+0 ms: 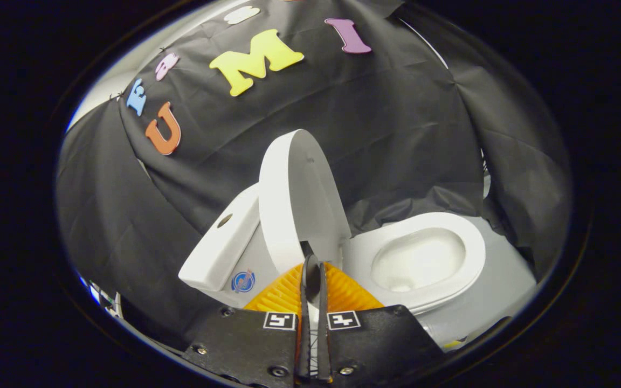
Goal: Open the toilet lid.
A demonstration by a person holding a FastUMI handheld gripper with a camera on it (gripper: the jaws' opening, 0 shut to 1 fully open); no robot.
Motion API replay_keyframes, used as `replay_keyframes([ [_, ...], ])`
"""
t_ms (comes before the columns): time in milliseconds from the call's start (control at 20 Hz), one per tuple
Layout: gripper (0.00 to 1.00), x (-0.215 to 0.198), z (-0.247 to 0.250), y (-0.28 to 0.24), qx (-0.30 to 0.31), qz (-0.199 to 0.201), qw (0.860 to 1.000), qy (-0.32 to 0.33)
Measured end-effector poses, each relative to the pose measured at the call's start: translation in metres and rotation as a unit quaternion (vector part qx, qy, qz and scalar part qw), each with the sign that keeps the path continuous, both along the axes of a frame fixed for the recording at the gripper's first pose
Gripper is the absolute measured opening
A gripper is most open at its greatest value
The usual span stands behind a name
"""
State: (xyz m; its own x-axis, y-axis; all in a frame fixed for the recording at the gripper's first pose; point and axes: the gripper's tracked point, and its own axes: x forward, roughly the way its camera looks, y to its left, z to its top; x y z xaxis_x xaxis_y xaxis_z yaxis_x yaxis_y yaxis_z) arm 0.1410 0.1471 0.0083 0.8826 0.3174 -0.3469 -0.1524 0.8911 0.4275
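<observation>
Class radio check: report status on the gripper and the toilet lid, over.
Gripper fingers closed together, holding nothing, just short of the lid's lower edge. Toilet lid raised, standing near the cistern. Bowl uncovered. Nothing in the way.

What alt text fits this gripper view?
A white toilet lid stands raised, leaning toward the tank, with the bowl exposed. The gripper points at the lid's lower edge, fingers closed together.
</observation>
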Motion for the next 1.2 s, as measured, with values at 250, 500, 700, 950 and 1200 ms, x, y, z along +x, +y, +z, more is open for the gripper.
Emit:
replay_keyframes([
  [250,0.08,-0.001,0.001,0.018,-0.03,0.001,1.0,-0.008],
  [500,0.08,-0.001,0.002,0.037,-0.074,-0.001,0.997,-0.023],
  [700,0.08,0.001,0.002,0.052,-0.095,0.001,0.995,-0.026],
  [950,0.09,-0.001,-0.002,0.07,-0.119,0.005,0.992,-0.031],
  [1200,0.11,-0.001,-0.005,0.087,-0.144,0.011,0.989,-0.033],
])
